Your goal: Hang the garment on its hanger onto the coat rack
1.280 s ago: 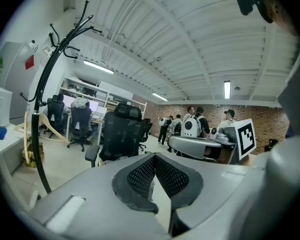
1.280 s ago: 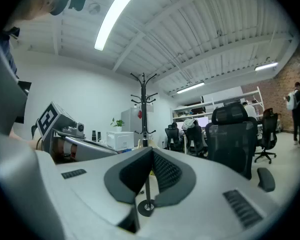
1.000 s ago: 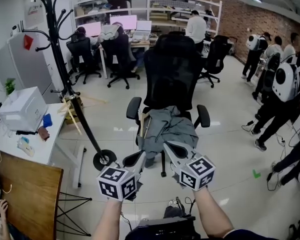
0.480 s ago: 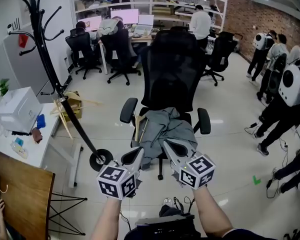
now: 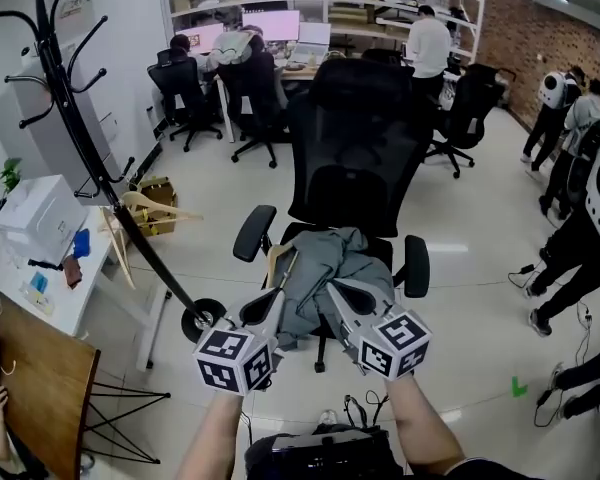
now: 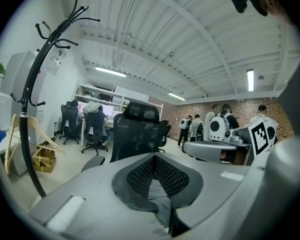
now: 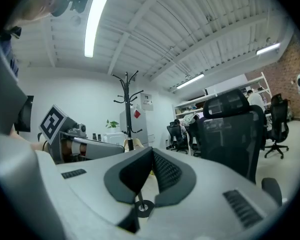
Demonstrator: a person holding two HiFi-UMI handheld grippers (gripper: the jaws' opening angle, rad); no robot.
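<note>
A grey garment [image 5: 336,272] lies crumpled on the seat of a black office chair [image 5: 357,143]; a wooden hanger [image 5: 279,259] sticks out at its left edge. The black coat rack [image 5: 78,136] leans at the left, its round base [image 5: 202,320] on the floor, and a bare wooden hanger [image 5: 128,218] hangs on it. Both grippers hover side by side just in front of the chair seat, left gripper [image 5: 278,306] and right gripper [image 5: 336,291], each shut with nothing in it. The left gripper [image 6: 155,157] looks at the chair and rack [image 6: 29,115]; so does the right gripper [image 7: 152,152], with the rack [image 7: 126,108] ahead.
A white desk [image 5: 68,308] with a printer [image 5: 38,213] stands left, and a wooden table [image 5: 28,380] fills the near left corner. People stand at the right [image 5: 588,223]. More chairs and desks [image 5: 248,80] line the back. A cardboard box [image 5: 160,194] sits by the rack.
The view has drawn closer to the chair and swung right; the coat rack has slid toward the left edge. Both grippers keep their pose, shut and side by side.
</note>
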